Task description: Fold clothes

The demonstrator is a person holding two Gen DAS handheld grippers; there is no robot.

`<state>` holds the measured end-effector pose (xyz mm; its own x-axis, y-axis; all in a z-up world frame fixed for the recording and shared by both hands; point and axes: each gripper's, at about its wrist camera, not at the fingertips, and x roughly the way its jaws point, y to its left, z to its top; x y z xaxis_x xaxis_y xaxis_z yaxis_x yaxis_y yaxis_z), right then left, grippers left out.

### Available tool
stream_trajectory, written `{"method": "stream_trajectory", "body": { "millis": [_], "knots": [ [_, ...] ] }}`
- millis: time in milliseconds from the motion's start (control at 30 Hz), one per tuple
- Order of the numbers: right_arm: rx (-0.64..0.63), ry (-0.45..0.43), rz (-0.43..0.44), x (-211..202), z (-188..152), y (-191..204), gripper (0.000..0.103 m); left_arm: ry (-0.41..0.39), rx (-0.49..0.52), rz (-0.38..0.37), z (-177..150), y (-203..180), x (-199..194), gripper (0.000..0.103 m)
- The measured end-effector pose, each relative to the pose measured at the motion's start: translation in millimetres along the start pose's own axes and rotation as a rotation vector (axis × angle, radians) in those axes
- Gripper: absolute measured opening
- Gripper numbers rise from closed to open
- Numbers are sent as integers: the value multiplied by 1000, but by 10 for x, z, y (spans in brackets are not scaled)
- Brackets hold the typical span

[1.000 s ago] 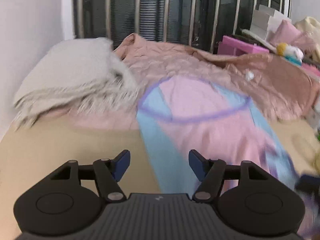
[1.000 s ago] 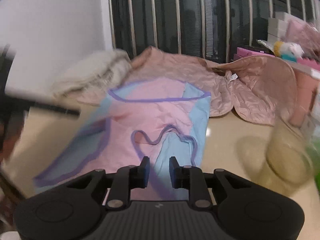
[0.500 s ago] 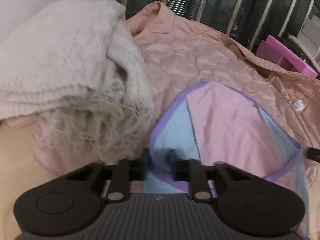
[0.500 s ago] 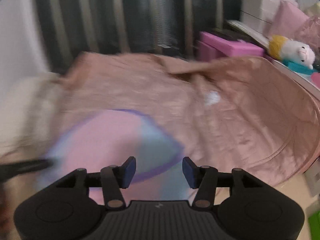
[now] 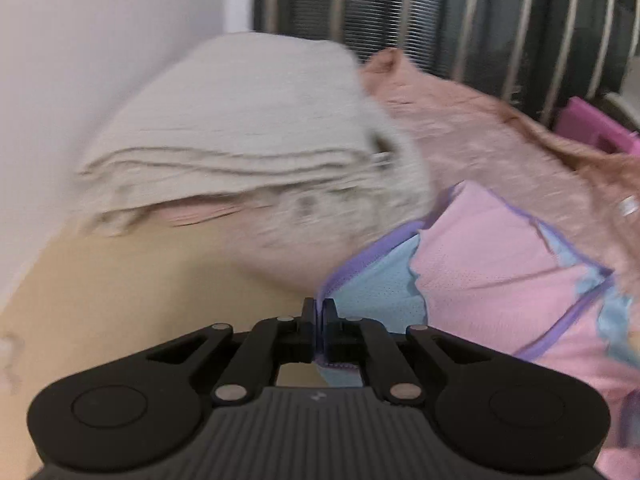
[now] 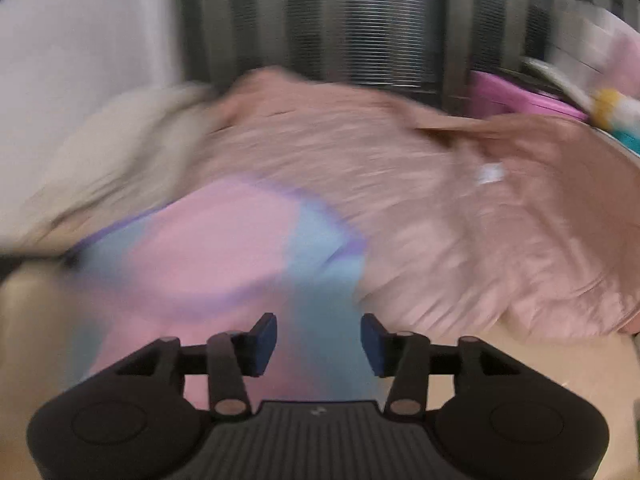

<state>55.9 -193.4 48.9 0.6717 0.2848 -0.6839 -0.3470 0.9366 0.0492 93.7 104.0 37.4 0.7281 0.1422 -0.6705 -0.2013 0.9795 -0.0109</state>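
Left wrist view shows the left tool (image 5: 319, 312) pinched tight on the purple edge of the pink and blue top (image 5: 492, 264). The corner of the top sits right between the two black fingers (image 5: 308, 320). To the left of the tool lies the bare tan surface (image 5: 140, 288). Ahead and a bit left sits a folded cream sweater (image 5: 248, 132), fuzzy from blur. The top spreads out ahead and to the right of the tool. Past it lies a shiny pink jacket (image 5: 480, 132), and the top rests partly on it. Far ahead stand dark window bars (image 5: 472, 12).

Right wrist view is very blurry. The right tool (image 6: 319, 340) is wide open, with nothing between its blue pads (image 6: 264, 340). The pink and blue top (image 6: 224, 248) lies under and ahead of it, more to the left. The cream sweater (image 6: 120, 144) is far to the left. The pink jacket (image 6: 460, 220) fills the space ahead and to the right.
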Motion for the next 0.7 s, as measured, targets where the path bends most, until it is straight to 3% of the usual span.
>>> {"method": "stream_trajectory", "body": {
  "millis": [67,167,200,300,367,433,533,600,633,700],
  "knots": [
    [-117,25,85,-280,-359,326,44,1,-6,34,-130,149,-108,2],
    [-256,74,142,-504,-831,666,40,13,-32,120,-428,461,-320,2],
    [-275,84,155,-553,-957,734,33,17,-48,157,-541,574,-390,2],
    [-288,63,165,-670,-1116,740,32,12,-137,233,-942,910,-770,2],
    [-305,69,160,-710,-1137,642,32,29,-189,195,-1134,968,-1035,3],
    [-314,78,124,-706,-1104,484,32,47,-241,155,-1325,1023,-1300,4],
    [-309,87,15,-639,-1002,248,32,22,-256,84,-1362,980,-1474,16],
    [-300,92,-85,-564,-917,113,31,-12,-237,103,-1248,1005,-1435,29],
    [-295,86,-121,-555,-884,70,24,-29,-227,114,-1189,1018,-1414,32],
    [-280,42,-122,-648,-851,73,24,-39,-184,112,-1062,1001,-1349,32]
  ]
}}
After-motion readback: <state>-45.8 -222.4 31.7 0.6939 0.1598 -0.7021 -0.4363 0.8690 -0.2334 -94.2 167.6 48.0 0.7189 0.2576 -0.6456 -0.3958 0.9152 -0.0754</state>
